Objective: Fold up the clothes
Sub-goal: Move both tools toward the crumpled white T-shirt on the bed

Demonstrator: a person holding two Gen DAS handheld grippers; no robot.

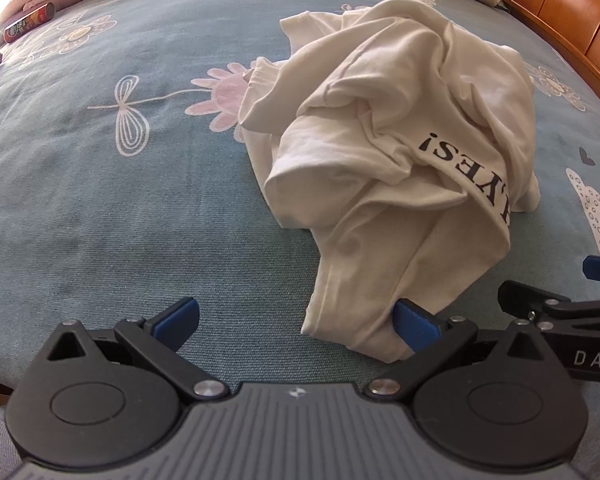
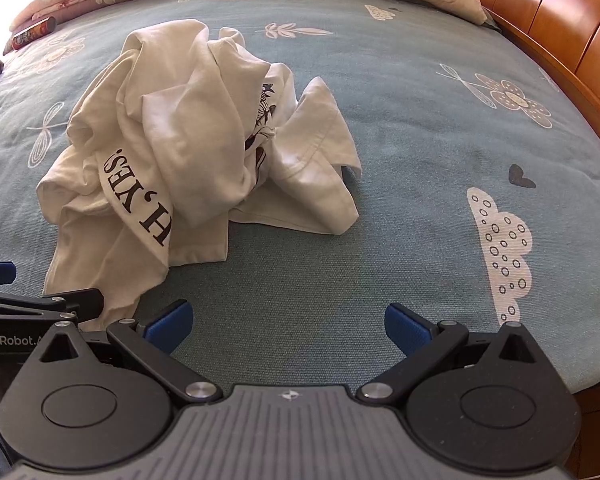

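Left wrist view: the left gripper (image 1: 296, 320) sits low over the bed, blue fingers spread wide, its right pad touching the near hem of a crumpled white T-shirt (image 1: 392, 148) with black lettering. The soft blue floral bedsheet (image 1: 100, 208) lies beneath; a dark can (image 1: 30, 22) rests far left.

Right wrist view: the right gripper (image 2: 288, 326) hovers with fingers apart over bare sheet, the shirt heaped ahead-left, wooden bed frame (image 2: 560, 20) at right
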